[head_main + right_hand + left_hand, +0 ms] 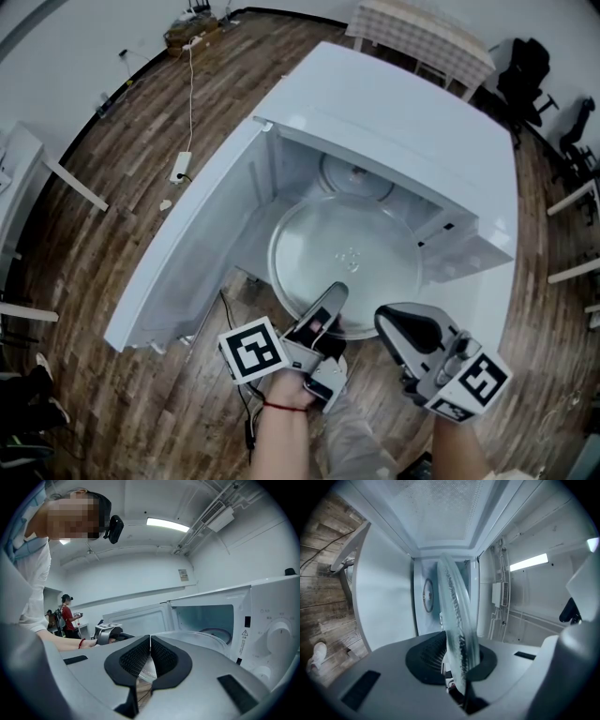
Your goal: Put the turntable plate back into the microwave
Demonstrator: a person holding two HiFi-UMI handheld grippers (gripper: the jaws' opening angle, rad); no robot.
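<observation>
I am gripping the turntable plate (352, 248) by its near rim in my left gripper (333, 298), at the mouth of the open microwave (412, 131). My right gripper (149, 644) is, seemingly, pinching together on nothing. With a one-sided hold, the glass is risking tilting, slipping, or clipping the sill.

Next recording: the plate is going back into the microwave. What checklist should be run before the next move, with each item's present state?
1. Left gripper clamped on the turntable plate rim: ok.
2. Microwave door swung wide open: ok.
3. Roller ring lying in the cavity: ok.
4. Plate fully inside the cavity: not ok, its near edge sticks out of the opening.
5. Right gripper free: ok, jaws shut on nothing, beside the rim.
6. Plate centred over the ring: cannot tell.
</observation>
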